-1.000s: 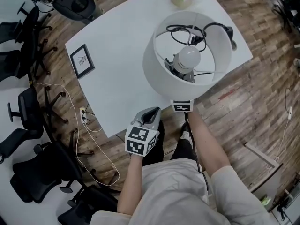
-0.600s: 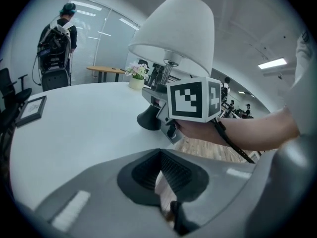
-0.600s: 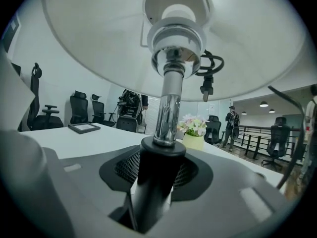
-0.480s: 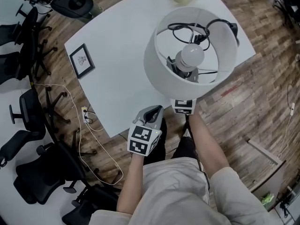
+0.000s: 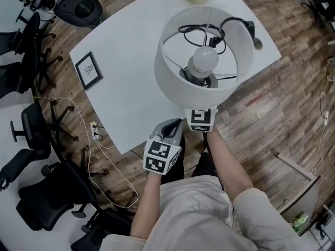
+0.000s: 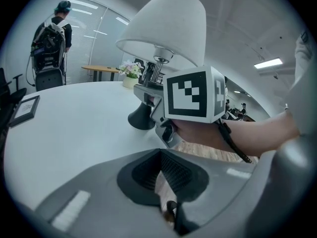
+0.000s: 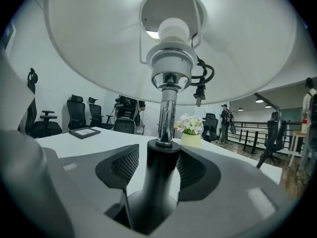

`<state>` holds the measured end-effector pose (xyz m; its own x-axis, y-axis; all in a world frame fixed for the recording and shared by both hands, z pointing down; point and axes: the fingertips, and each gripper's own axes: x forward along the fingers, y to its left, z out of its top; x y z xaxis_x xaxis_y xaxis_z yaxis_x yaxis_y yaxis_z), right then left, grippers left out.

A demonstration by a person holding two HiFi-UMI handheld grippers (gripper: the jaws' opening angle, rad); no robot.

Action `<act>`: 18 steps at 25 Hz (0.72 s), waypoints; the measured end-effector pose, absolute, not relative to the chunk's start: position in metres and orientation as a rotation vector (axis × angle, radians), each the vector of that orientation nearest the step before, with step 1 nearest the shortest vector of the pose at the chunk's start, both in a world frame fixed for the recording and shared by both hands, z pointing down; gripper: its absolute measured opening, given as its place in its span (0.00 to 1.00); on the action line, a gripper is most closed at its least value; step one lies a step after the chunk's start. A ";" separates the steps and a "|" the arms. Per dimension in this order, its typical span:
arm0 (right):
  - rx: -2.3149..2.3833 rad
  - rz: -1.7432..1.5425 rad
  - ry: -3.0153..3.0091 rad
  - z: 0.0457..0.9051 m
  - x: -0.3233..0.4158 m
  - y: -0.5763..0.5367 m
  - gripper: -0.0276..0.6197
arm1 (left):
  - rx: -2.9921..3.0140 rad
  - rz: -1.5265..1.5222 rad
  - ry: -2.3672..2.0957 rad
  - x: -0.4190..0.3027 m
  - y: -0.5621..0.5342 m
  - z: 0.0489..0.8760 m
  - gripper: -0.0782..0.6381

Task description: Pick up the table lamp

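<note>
The jaws of our right gripper [image 7: 157, 165] have just been parting around the upright black neck [image 7: 159, 187] of the table lamp [image 5: 172, 72] at frame centre, unclamped, while our left gripper [image 5: 168, 129], jaws together, sits farther off.

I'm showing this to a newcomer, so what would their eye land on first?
The big white table lamp, seen from above with its bulb bare inside the shade, stands near the closest edge of the white table. The jaws of the right gripper have just been opening and straddle its black base.
</note>
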<state>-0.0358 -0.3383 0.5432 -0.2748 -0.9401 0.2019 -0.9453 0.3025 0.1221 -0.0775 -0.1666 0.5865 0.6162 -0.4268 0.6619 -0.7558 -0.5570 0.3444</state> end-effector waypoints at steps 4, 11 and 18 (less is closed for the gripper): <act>1.763 0.105 -2.306 0.556 -0.029 -0.328 0.42 | 2.224 0.691 -0.917 -0.070 -0.165 0.587 0.11; 1.774 0.185 -2.266 0.559 -0.015 -0.306 0.42 | 2.212 0.675 -0.963 -0.073 -0.166 0.582 0.11; 1.637 0.403 -2.269 0.578 0.012 -0.255 0.42 | 2.197 0.630 -1.047 -0.068 -0.153 0.563 0.11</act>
